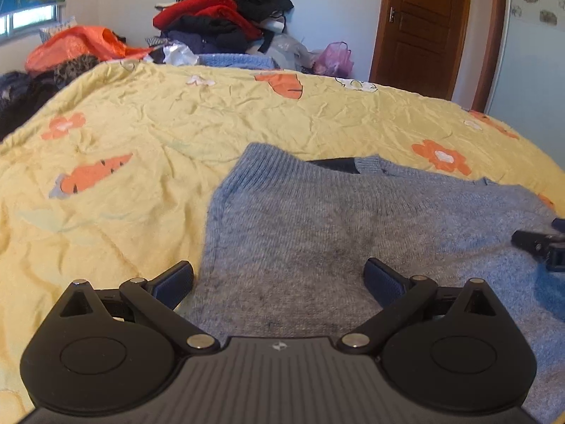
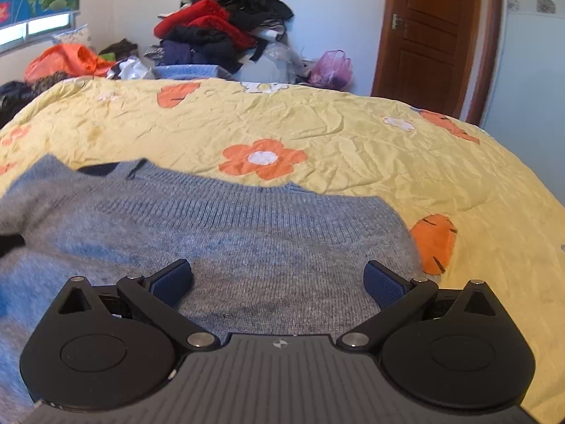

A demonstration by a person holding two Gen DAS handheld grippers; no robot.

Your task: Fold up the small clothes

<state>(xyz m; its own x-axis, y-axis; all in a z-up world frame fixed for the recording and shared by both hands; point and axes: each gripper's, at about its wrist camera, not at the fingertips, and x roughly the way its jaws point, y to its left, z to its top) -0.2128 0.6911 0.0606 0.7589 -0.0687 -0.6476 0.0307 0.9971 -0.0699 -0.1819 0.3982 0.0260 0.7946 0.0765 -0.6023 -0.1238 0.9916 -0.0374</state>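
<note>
L gripper (image 1: 279,279) & R gripper (image 2: 279,279) both hovering w/ fingers spread wide, gripping nothing, over blue-grey knitted sweater (image 1: 353,226) lying on yellow flower-print bedsheet (image 1: 141,123).

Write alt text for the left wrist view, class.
An open left hand-held gripper hovers over a blue-grey knitted sweater lying on a yellow bedspread printed with carrots and flowers. Behind are a pile of clothes and a wooden door.

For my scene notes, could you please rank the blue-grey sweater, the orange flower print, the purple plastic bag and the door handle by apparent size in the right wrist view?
1. blue-grey sweater, nearest, so enlarged
2. orange flower print
3. purple plastic bag, farther away, so true size unsure
4. door handle
</note>
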